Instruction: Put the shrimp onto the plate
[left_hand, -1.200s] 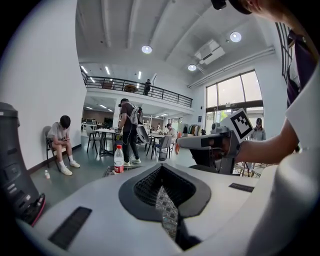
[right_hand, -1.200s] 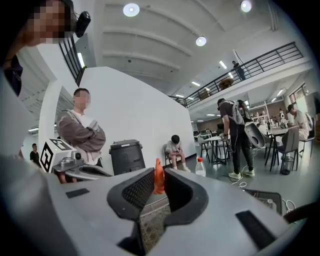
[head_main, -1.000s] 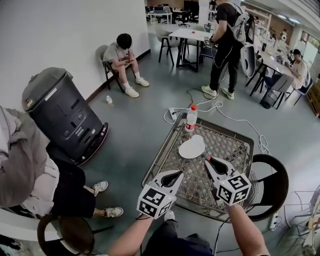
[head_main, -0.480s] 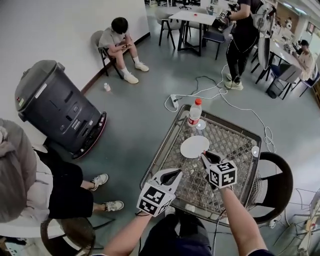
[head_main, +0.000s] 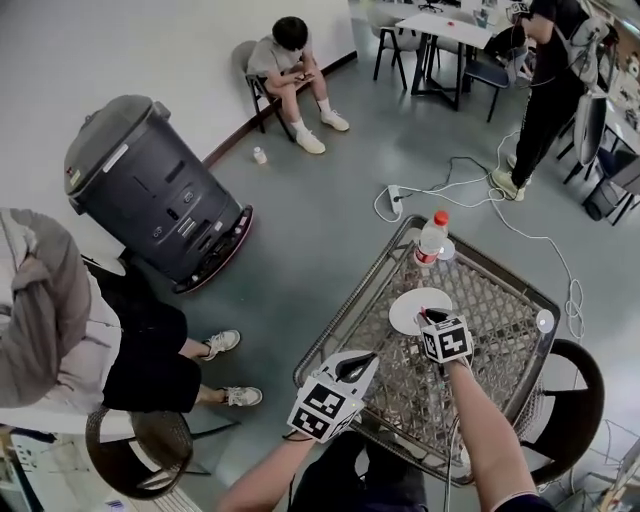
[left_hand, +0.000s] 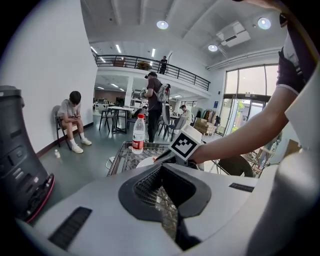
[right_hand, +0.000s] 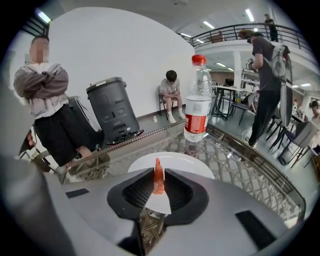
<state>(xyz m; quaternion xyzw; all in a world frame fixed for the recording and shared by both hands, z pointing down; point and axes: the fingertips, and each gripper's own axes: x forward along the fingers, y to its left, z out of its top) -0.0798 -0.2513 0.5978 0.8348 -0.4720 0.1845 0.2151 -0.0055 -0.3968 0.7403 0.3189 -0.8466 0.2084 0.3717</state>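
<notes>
Room: open hall with a grey floor; people sit and stand at tables along the top of the head view.
Table: lattice top under glass, lower right of the head view; I stand at its near edge.
Grey machine: large and bin-shaped, upper left of the head view, well apart from the table.
My left gripper: at the near left edge of the table, lower centre of the frame. Its jaws are parted with nothing between them; the lattice shows through the gap.
My right gripper: above the near rim of the plate, jaws clenched on the shrimp.
Plate: white, round, bare, toward the far left part of the table.
Bottle: clear with a red cap and red label, upright just beyond the plate.
Shrimp: orange, upright between my right jaws, over the plate's near edge. I cannot tell whether it touches the plate.
</notes>
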